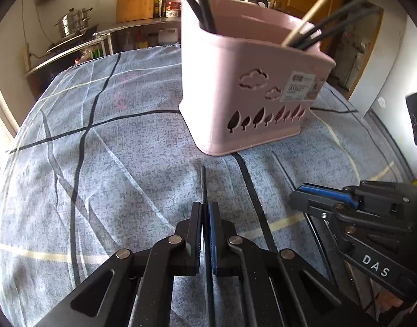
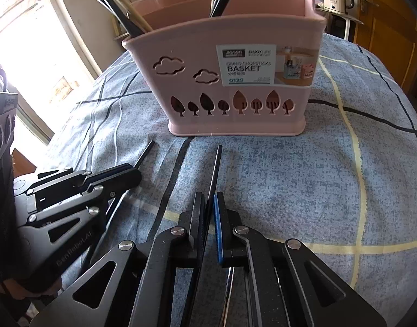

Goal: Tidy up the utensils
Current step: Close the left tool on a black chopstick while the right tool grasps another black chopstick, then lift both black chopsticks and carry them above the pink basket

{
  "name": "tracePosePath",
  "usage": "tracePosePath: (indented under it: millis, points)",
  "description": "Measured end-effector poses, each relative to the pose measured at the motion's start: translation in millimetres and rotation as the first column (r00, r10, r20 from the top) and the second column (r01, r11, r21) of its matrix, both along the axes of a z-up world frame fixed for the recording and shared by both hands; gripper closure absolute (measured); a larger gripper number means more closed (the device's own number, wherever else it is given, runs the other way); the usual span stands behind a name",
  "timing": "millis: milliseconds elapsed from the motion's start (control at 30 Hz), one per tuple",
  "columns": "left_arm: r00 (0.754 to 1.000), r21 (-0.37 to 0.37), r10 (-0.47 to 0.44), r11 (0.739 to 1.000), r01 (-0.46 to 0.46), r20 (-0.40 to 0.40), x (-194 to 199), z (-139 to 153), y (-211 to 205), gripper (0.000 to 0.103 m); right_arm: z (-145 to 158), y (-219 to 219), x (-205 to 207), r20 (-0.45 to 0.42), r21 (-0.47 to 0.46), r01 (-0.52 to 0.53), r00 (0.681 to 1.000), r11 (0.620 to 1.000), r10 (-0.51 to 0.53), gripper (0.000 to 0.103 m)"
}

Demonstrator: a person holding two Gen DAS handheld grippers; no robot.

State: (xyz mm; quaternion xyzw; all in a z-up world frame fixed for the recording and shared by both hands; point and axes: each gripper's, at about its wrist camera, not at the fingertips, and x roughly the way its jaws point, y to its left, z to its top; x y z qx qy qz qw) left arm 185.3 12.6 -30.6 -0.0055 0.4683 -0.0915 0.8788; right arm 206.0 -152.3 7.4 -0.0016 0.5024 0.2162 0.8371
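Okay, left gripper point(image 1: 205, 212) is clenched on a thin black chopstick point(image 1: 203, 182); its tip pokes out past the pads toward the pink basket point(image 1: 243, 95). Right gripper point(image 2: 209, 204) is likewise clamped on a second black chopstick point(image 2: 217, 163), which runs forward between the pads and points at the basket's front wall. Both sticks sit low over the blue checked cloth point(image 1: 113, 163), just short of the basket; whether the tips touch the cloth I cannot tell.

Right gripper shows at the right edge of the left wrist view, beside the left one, both aimed the same way.

Basket stands upright on the cloth, label facing the right wrist camera. It already holds several dark utensils plus a pale wooden chopstick point(image 1: 309, 13), split between its left and right ends; a divider shows inside.

Handling guess: chopsticks are light, stiff, smooth and narrow, so they can pivot or slide in a two-pad pinch. Each is gripped some way back from the forward tip; the rear ends are hidden under the grippers. Taking hold nearer the middle would limit swing. The basket looks like light plastic and could tip if a stick knocks its rim.

Next, likely lift and drop them tip-down into a compartment.
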Motion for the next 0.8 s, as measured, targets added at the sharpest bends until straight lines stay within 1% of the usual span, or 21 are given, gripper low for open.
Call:
tracePosePath:
  millis: [167, 433, 600, 800]
  points:
    - [0.999, -0.025, 0.010, 1.000, -0.009, 0.032, -7.4, 19.3, 7.8, 0.099, 25.3, -7.8, -9.5, 0.052, 0.042, -0.006, 0.999, 0.999, 0.004, 0.097]
    - [0.992, -0.062, 0.009, 0.998, -0.001, 0.125, -24.1, 69.3, 15.9, 0.099, 71.8, -10.7, -22.8, 0.148, 0.102, -0.020, 0.989, 0.995, 0.005, 0.098]
    - [0.981, -0.085, 0.019, 0.996, -0.002, 0.192, -29.1, 103.2, 20.1, 0.099, 104.2, -13.9, -27.8, 0.222, 0.125, -0.020, 0.975, 0.992, -0.008, 0.098]
    - [0.964, -0.079, 0.017, 0.997, 0.005, 0.265, -26.8, 137.0, 18.5, 0.099, 133.4, -16.5, -29.5, 0.303, 0.133, -0.023, 0.953, 0.991, -0.019, 0.098]
